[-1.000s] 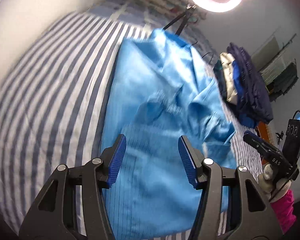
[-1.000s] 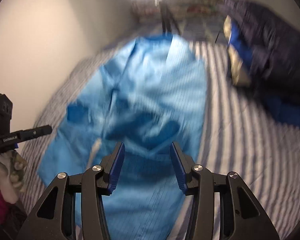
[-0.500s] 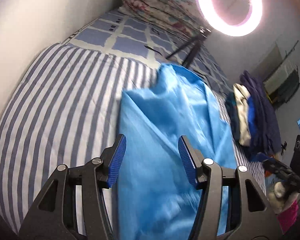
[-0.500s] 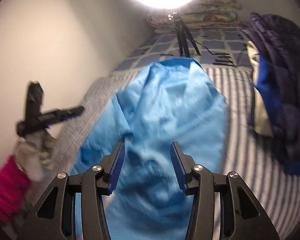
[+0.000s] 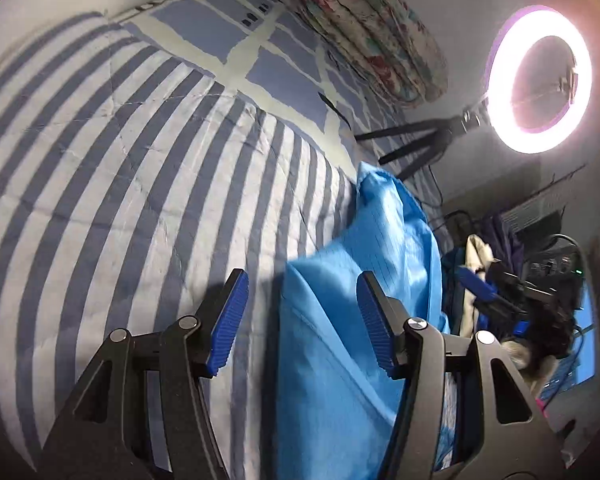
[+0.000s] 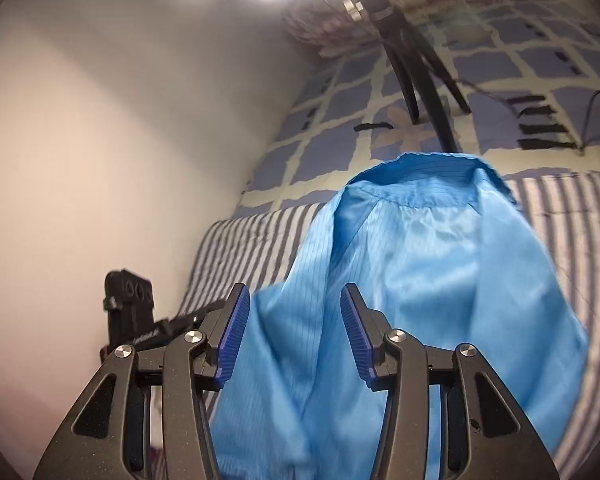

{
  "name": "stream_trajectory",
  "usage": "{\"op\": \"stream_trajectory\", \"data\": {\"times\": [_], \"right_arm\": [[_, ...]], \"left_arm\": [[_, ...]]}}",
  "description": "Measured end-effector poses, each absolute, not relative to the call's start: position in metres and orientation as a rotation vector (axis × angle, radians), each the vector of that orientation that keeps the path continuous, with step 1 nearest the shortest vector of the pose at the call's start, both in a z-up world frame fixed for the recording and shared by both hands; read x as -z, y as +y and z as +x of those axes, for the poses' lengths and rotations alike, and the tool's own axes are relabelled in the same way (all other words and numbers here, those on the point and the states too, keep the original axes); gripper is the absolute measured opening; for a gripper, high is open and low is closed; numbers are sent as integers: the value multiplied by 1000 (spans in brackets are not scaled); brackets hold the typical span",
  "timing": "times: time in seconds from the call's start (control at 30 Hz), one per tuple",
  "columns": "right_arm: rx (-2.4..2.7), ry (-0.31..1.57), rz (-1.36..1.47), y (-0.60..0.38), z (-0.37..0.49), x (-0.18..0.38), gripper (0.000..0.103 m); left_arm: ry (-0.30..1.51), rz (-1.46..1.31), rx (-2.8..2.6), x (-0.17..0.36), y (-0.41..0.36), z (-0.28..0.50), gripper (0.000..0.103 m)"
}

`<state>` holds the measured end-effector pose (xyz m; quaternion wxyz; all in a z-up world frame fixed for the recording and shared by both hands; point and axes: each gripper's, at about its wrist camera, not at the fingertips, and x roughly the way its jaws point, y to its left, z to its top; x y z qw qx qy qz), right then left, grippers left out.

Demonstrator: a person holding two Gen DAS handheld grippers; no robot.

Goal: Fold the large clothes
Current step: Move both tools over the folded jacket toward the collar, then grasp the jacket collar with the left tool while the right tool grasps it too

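A large bright blue garment (image 5: pixel 380 248) lies spread on the striped bed cover (image 5: pixel 140 180). My left gripper (image 5: pixel 302 292) hovers open over the garment's left edge, half above cloth and half above the cover. In the right wrist view the garment (image 6: pixel 440 272) shows its collar (image 6: pixel 420 176) at the far end. My right gripper (image 6: pixel 293 304) stands open over the garment's left part, with nothing pinched between its blue pads. The right gripper (image 5: pixel 488 292) also shows in the left wrist view at the right, partly hidden. The left gripper (image 6: pixel 172 324) peeks out at the lower left, near the wall.
A lit ring light (image 5: pixel 540 80) on a black tripod (image 5: pixel 420 144) stands on the bed beyond the collar. A floral quilt (image 5: pixel 368 28) lies at the head of the bed. A pile of dark clothes (image 5: pixel 496 240) sits right of the garment. A pale wall (image 6: pixel 100 160) bounds the left side.
Both grippers have swept leftward over the garment. The left one now sits at its left edge, and the right one is nearer the collar. Neither has altered its jaw gap.
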<state>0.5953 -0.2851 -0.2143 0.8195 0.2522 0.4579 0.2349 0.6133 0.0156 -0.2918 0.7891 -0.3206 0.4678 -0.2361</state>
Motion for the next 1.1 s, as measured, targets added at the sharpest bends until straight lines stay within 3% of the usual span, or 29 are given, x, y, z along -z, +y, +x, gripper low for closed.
{"op": "stream_trajectory", "data": {"times": [0.33,0.4,0.5,0.57,0.6,0.63,0.77,1.1], "right_arm": [[-471,1056,558,-250,664,276,46],[-484,1054,578,-250,668,281,46],[-497,1038,602,-252,671,287,46],[-498,1021,627,-255,670,286,35],[-499,1018,630,-255,672,287,14],[-494,1010,628,-256,672,286,6],[-422,929,547,-256,672,275,1],[-271,948,397,-249,677,266,2]], "left_arm": [[998,-755,647,309,11,632,54],[1000,-748,675,310,8,632,18],[986,-724,708,307,3,628,5],[968,-690,701,303,0,625,2],[959,-682,688,302,0,622,1],[950,-681,688,300,-1,621,1],[907,-705,650,299,9,616,0],[901,-677,523,305,23,617,0]]}}
